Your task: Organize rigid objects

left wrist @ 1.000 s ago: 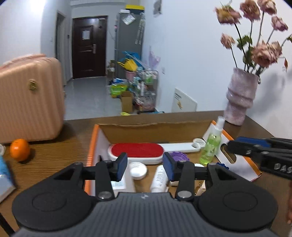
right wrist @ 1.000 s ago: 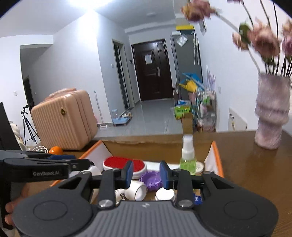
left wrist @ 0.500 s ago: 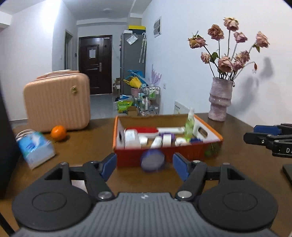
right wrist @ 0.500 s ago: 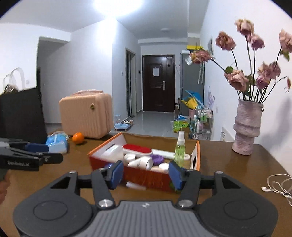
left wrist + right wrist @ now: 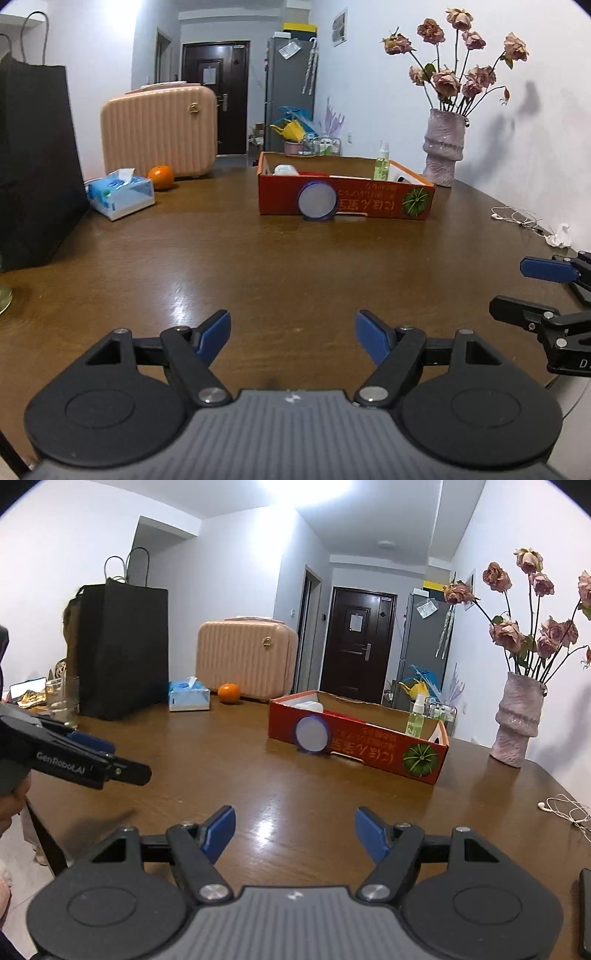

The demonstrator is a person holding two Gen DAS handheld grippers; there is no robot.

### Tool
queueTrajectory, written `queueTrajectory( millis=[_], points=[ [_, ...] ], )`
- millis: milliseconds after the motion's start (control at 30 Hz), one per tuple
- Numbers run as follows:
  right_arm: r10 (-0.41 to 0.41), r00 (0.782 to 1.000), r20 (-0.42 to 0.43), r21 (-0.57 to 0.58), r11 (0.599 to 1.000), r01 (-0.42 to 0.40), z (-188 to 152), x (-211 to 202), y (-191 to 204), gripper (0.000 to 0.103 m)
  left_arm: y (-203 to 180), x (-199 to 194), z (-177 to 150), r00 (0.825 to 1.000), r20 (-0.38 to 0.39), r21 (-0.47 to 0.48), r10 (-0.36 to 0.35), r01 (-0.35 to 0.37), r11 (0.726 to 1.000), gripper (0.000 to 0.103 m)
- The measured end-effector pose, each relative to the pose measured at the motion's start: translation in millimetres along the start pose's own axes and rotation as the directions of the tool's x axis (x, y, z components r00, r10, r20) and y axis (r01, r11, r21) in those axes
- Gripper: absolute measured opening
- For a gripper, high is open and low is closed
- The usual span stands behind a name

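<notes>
Both grippers are now sitting well back from the orange box (image 5: 345, 201), where a second ago they were hovering right over its contents, and their jaws have just been opening as they were pulling away; the left gripper (image 5: 293, 332) and the right gripper (image 5: 294, 829) are both standing released with only bare table (image 5: 258, 266) between the blue pads. That is looking like the end of a round of sorting: the green spray bottle (image 5: 415, 716) is standing upright inside the box with a white container, while a round blue-rimmed lid (image 5: 317, 201) is leaning on edge against the outside of the front wall, touching it and resting on the table, so it is probably still waiting to go in. Off to the side, a tissue pack (image 5: 121, 192), an orange (image 5: 160, 177), a pink suitcase (image 5: 159, 131) and a black bag (image 5: 122, 650) are sitting well apart from the box, and a vase of flowers (image 5: 445, 147) is standing near its far right corner, with white earphones (image 5: 565, 808) lying by the table edge; nothing is blocking the stretch between the grippers and the lid
</notes>
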State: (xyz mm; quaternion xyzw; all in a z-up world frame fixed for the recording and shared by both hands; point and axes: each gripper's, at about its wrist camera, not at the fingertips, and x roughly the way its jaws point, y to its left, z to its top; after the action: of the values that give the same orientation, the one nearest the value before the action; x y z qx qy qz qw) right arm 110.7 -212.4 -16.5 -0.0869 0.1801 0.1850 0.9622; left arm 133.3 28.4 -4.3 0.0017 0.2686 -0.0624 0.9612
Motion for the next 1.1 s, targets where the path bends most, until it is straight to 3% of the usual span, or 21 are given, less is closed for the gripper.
queueTrajectory(
  millis=[367,500,600,767,933,1000,1100],
  points=[
    [0.006,1.000,-0.011,0.022,1.000,-0.006,0,-10,9,0.071,2,-19,-10,1.000,0.011,0.004,0.020,-0.020,1.000,0.080],
    [-0.003,1.000,-0.008,0.062,0.998,0.004,5,-1,2,0.079,7,-15,-4,1.000,0.018,-0.015,0.025,-0.024,1.000,0.081],
    [-0.003,1.000,-0.024,0.094,0.996,0.006,9,13,-5,0.079,10,-7,2,0.999,0.017,-0.019,0.030,-0.030,0.999,0.081],
    [-0.020,0.998,-0.053,0.191,0.981,0.030,21,50,-22,0.082,11,23,15,0.992,0.044,-0.061,0.121,-0.118,0.991,0.080],
    [0.011,0.998,-0.060,0.251,0.968,0.004,38,99,-39,0.078,6,68,38,0.997,0.008,-0.032,0.072,-0.072,0.997,0.078],
    [0.010,0.998,-0.062,0.251,0.968,0.006,45,122,-43,0.072,3,93,50,0.998,0.001,-0.007,0.064,-0.064,0.998,0.074],
    [0.008,0.998,-0.067,0.250,0.968,0.009,60,164,-52,0.059,1,130,69,0.998,-0.007,0.027,0.061,-0.061,0.998,0.059]
  ],
)
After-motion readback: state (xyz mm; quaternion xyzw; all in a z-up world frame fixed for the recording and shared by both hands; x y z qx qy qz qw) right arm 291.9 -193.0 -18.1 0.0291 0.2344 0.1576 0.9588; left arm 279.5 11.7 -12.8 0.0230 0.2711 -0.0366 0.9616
